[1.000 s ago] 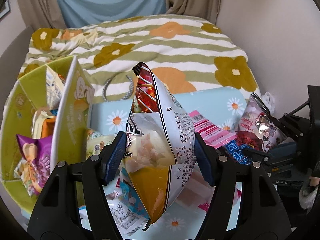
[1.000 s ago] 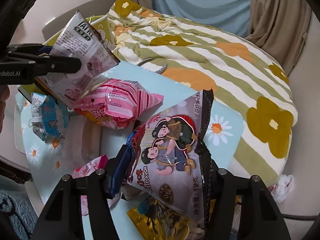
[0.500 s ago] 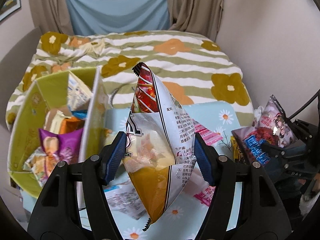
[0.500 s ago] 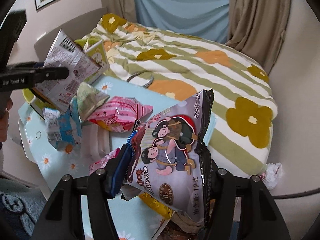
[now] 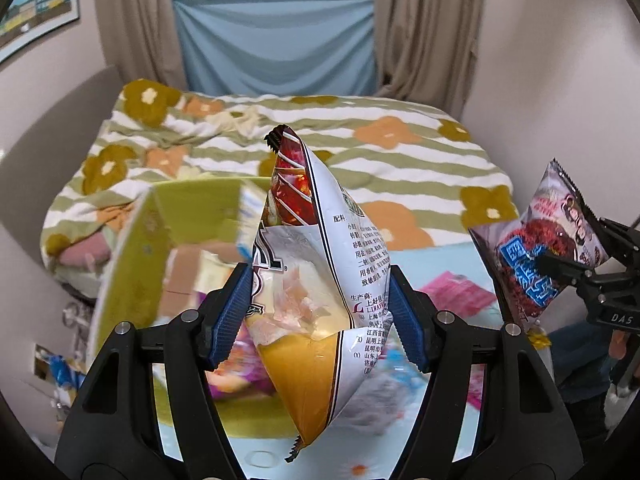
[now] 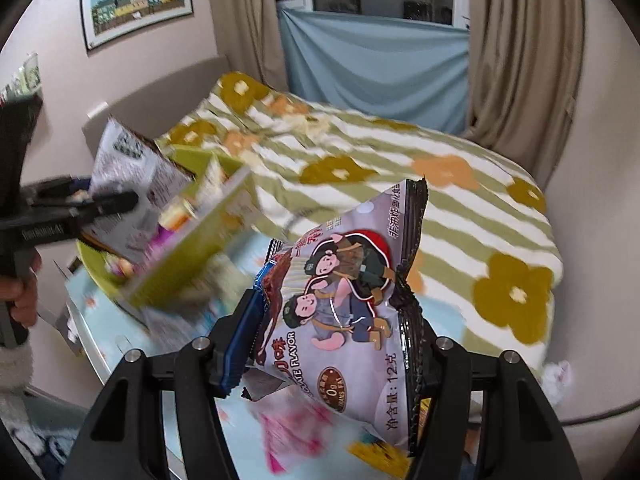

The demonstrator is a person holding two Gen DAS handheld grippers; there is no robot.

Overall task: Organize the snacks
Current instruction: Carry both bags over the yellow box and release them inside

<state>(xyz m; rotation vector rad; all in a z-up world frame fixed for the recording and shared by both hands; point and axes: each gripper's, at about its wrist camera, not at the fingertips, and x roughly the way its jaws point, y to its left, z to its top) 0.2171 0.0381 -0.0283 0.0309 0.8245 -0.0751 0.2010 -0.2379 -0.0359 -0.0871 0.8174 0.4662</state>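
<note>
My left gripper (image 5: pixel 320 316) is shut on a white, red and yellow snack bag (image 5: pixel 316 280), held upright in the air above the table. It also shows in the right wrist view (image 6: pixel 132 184). My right gripper (image 6: pixel 332 344) is shut on a grey and black snack bag with cartoon figures (image 6: pixel 344 308), also lifted; it shows at the right in the left wrist view (image 5: pixel 540 248). A yellow-green divided box (image 5: pixel 132 248) with several snacks inside stands at the left, blurred; it also shows in the right wrist view (image 6: pixel 188 252).
A light blue daisy-print table (image 5: pixel 452 252) carries loose packets, among them a pink one (image 5: pixel 456 296). Behind it is a bed with a green-striped flowered blanket (image 5: pixel 400 148). Walls and curtains close off the back and right.
Both grippers have risen with their bags and tilted up, so the window and curtains now show. The box and table have dropped lower in view and are blurred.
</note>
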